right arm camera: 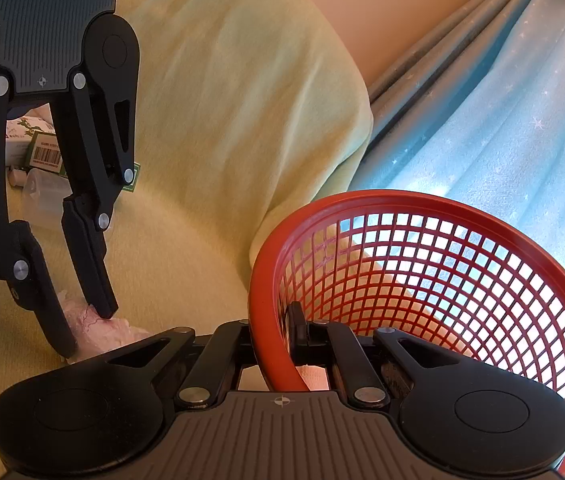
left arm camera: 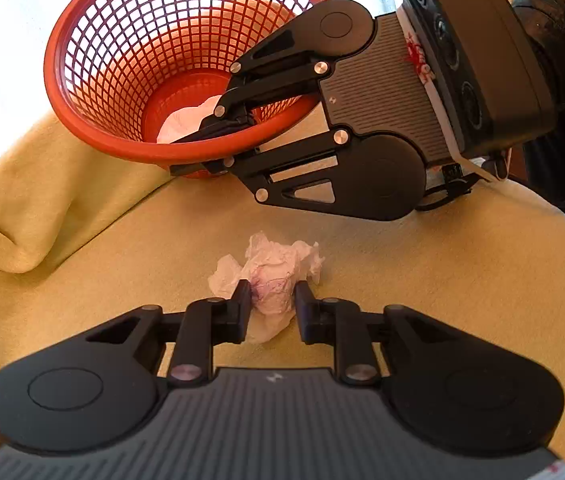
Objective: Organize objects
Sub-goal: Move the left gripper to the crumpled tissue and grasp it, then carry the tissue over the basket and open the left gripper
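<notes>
Two claws: left claw (left arm camera: 272, 304) pinching tissue (left arm camera: 270, 276), right claw (right arm camera: 278, 344) clamped on basket (right arm camera: 462, 208) rim, no legible txt.

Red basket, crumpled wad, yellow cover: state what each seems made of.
Red basket: moulded plastic by the look, a rigid open lattice with a smooth, slightly glossy rim. Crumpled wad: probably thin tissue paper, white-pink, matte, sharply creased. Yellow cover: soft woven or fleecy fabric, matte, lying in rounded folds.

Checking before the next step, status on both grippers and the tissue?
Left gripper fingers around crumpled tissue on yellow cloth, pressing it. Right gripper shut on red basket rim, tilting it. One tissue already inside. Path clear.
</notes>
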Available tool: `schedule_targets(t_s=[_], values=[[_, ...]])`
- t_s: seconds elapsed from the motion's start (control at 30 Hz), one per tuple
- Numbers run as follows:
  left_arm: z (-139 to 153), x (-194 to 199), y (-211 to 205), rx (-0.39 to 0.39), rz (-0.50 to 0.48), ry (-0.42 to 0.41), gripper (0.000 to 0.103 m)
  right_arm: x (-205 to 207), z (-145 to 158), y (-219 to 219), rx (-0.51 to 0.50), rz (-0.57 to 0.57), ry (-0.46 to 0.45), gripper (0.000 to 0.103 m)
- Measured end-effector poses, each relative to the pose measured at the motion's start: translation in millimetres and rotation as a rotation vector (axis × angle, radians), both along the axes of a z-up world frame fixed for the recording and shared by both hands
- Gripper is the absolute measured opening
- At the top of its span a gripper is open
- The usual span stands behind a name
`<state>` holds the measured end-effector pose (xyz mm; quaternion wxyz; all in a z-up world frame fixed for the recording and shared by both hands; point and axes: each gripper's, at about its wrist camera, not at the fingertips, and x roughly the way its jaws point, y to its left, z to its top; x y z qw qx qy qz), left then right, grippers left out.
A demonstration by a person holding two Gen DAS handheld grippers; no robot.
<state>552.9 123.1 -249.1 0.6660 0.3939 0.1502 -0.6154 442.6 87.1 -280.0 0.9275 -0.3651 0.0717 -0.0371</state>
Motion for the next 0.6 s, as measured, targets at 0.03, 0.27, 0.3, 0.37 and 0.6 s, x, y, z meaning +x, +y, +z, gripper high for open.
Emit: schedule_targets(t_s=[0.03, 0.27, 0.3, 0.37, 0.6], values=[[1, 0, 1, -0.002, 0.004, 0.000, 0.017, -1, 0, 0, 0.000, 0.000, 0.000, 0.001], [19, -3, 13, -0.022, 0.050, -0.005, 0.016, -1, 0, 0, 0.001, 0.000, 0.000, 0.001], [22, -4, 15, -0.021, 0.053, -0.014, 0.016, -1, 0, 0, 0.001, 0.000, 0.000, 0.001], [29, -7, 20, -0.020, 0.061, -0.027, 0.016, -1, 0, 0, 0.002, 0.000, 0.000, 0.001], [63, -12, 26, -0.041, 0.095, -0.070, 0.016, -2, -1, 1, 0.006, -0.002, 0.003, 0.002]])
